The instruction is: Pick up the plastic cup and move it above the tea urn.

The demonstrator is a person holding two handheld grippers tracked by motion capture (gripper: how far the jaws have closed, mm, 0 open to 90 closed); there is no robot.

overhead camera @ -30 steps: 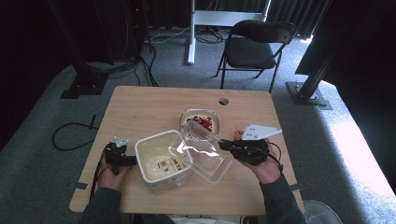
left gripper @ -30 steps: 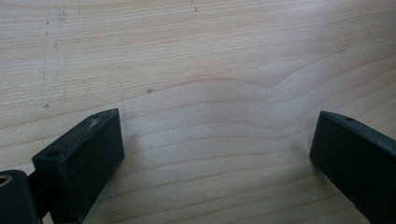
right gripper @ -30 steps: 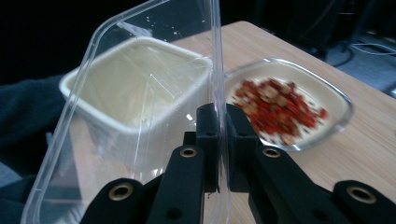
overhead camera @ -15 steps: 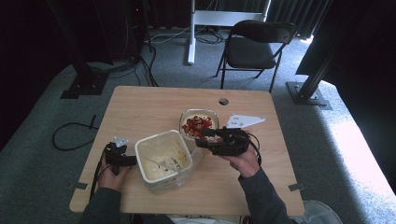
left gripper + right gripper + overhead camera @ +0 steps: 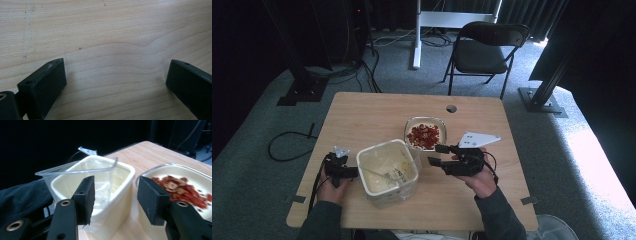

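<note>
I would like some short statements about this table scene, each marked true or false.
1. The glass dish holds red pieces. True.
2. The cream plastic tub stands on the black folding chair. False: it stands on the wooden table.
3. The right gripper is open, nothing between its fingers. True.
4. The left gripper grips a spoon. False: it is open over bare wood.
5. A clear plastic piece sits in the tub. True.
</note>
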